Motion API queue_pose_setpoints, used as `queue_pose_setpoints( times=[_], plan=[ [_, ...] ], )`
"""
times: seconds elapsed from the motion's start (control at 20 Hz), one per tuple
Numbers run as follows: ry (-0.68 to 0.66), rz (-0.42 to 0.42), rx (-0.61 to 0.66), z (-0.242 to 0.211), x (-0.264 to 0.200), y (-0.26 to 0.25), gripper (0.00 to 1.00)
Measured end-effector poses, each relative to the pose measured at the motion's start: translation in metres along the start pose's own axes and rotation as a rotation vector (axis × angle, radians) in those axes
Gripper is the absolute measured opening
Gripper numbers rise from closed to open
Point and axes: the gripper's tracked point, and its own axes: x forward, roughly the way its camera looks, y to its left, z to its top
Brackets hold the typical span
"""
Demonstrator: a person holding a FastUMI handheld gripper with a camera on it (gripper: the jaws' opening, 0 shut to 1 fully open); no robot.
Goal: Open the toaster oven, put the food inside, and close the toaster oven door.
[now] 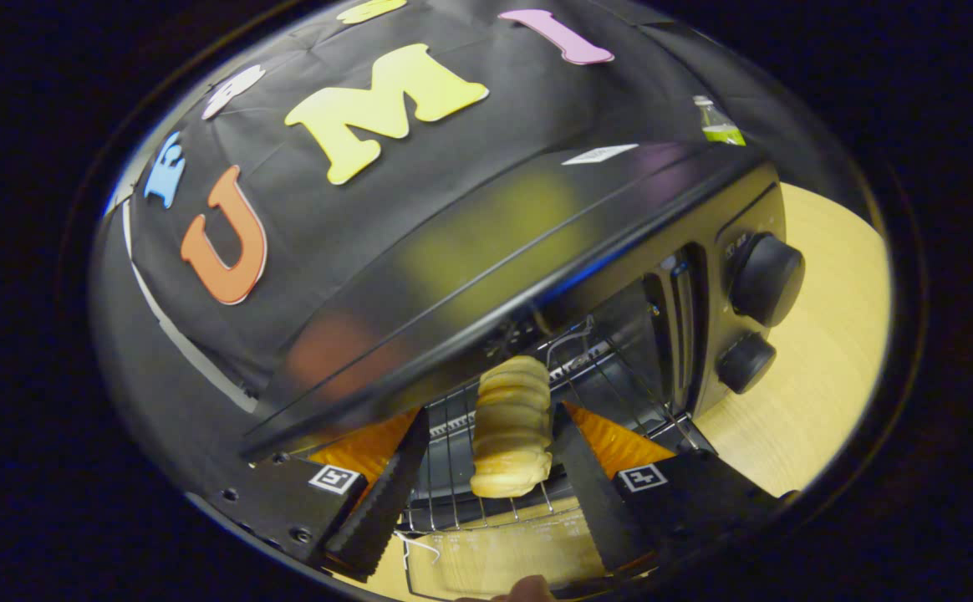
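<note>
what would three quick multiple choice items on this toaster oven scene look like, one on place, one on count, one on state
1. Where is the bread roll?
A. on the wire rack
B. on top of the toaster oven
C. on the wooden table

2. How many knobs are on the oven's panel?
A. one
B. two
C. four

3. What are the gripper fingers doing?
A. pressing a knob
B. shut, empty
C. open, either side of the roll

Answers:
1. A, it lies on the rack wires inside.
2. B, two round knobs stacked.
3. C, gaps show between roll and fingers.
</note>
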Motion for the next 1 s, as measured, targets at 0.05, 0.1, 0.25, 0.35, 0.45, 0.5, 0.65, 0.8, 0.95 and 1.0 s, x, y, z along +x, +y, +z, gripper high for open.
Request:
queue_pose_setpoints(
  times=[0.05, 0.1, 0.25, 0.35, 0.45, 0.5, 0.65, 0.8, 0.95, 1.0],
  plan=[
    [-0.009, -0.005, -0.03, -0.001, -0.007, 0.001, 0.98],
    [-0.013, -0.016, -0.06, -0.003, -0.016, 0.002, 0.97],
    [0.004, -0.001, -0.096, -0.016, -0.046, 0.01, 0.98],
    [0.013, 0.01, -0.097, -0.023, -0.071, 0.015, 0.98],
    [0.032, 0.031, -0.127, -0.033, -0.101, 0.024, 0.98],
    [0.05, 0.027, -0.153, -0.041, -0.117, 0.025, 0.98],
    [0.071, 0.071, -0.243, -0.06, -0.158, 0.033, 1.0],
    [0.076, 0.077, -0.297, -0.074, -0.184, 0.025, 1.0],
    [0.069, 0.032, -0.37, -0.088, -0.193, 0.005, 1.0],
    [0.085, 0.018, -0.387, -0.098, -0.192, -0.003, 1.0]
  ],
)
